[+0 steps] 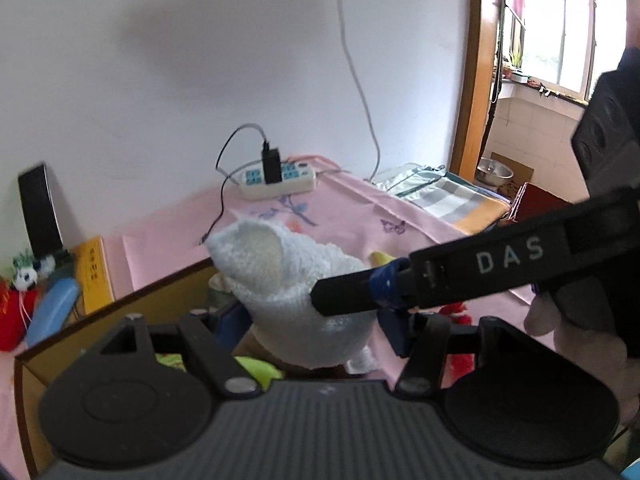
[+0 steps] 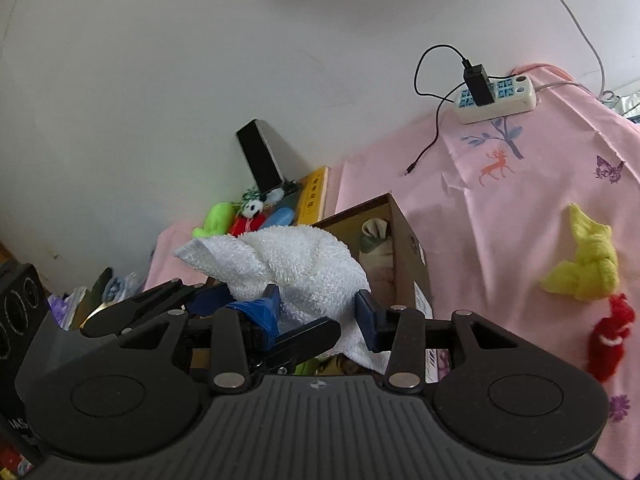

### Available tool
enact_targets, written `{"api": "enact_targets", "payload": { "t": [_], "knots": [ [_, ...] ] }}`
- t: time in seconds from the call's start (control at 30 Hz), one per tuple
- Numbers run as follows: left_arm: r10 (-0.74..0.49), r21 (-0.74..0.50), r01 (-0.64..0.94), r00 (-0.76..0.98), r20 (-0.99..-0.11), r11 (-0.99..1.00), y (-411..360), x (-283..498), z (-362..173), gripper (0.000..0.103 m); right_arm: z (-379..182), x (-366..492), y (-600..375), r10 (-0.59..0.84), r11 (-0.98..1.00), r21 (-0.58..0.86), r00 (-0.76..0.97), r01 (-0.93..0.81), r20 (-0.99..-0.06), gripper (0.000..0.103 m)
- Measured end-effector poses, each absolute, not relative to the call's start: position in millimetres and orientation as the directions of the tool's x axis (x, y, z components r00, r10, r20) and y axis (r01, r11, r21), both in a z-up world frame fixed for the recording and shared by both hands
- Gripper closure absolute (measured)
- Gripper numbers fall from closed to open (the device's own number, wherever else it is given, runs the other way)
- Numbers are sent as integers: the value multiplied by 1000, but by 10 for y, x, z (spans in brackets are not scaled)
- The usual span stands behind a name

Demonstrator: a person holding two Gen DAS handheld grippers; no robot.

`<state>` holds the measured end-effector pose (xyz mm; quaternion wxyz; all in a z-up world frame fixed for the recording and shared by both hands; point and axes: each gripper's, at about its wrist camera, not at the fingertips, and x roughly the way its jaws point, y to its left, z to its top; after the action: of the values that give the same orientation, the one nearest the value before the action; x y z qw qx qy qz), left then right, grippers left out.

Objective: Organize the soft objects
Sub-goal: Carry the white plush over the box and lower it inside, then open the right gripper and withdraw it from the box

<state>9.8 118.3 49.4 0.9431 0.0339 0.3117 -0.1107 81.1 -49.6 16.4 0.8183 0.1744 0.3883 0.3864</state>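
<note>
A white terry towel (image 2: 288, 276), bunched into a lump, sits low in the centre of both views, above an open cardboard box (image 2: 408, 248). The right gripper (image 2: 318, 308) has its blue pads pressed into the towel from both sides, holding it. The left gripper (image 1: 312, 320) also clamps the towel between its fingers, with the right gripper's black finger crossing in front. At the right of the right wrist view, a yellow soft toy (image 2: 588, 264) and a red soft toy (image 2: 608, 340) lie on the pink cloth (image 2: 500, 220). A power strip (image 2: 496, 100) sits at upper right.
</note>
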Motion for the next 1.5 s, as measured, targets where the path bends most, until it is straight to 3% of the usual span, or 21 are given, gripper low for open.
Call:
{"api": "enact_targets", "payload": {
  "t": [0.4, 0.83, 0.93, 1.07, 1.17, 1.3, 1.4, 1.5],
  "knots": [
    [-222, -105, 211, 664, -714, 972, 1645, 553, -52, 37, -129, 814, -91, 685, 727, 517, 416, -452, -599, 77],
    [-279, -235, 152, 562, -779, 960, 1708, 778, -404, 32, -180, 871, 30, 649, 760, 494, 470, -422, -598, 77],
    [-280, -220, 173, 581, -764, 960, 1658, 740, -375, 32, -129, 835, 36, 659, 752, 487, 491, -444, -570, 77],
    [-370, -312, 204, 609, -702, 928, 1740, 623, -297, 31, -60, 784, 55, 631, 775, 416, 541, -476, -556, 79],
    [-375, -323, 204, 637, -673, 924, 1775, 558, -215, 30, -74, 792, -3, 637, 771, 439, 542, -463, -547, 80],
    [-350, -312, 176, 635, -688, 934, 1771, 548, -234, 30, -84, 772, -34, 620, 785, 422, 559, -454, -551, 80],
    [-276, -225, 160, 604, -748, 961, 1656, 581, -316, 32, -101, 745, -47, 599, 801, 404, 576, -442, -556, 81],
    [-290, -243, 162, 622, -728, 957, 1650, 486, -250, 31, -64, 683, -114, 611, 791, 413, 588, -450, -530, 81]
  ]
}}
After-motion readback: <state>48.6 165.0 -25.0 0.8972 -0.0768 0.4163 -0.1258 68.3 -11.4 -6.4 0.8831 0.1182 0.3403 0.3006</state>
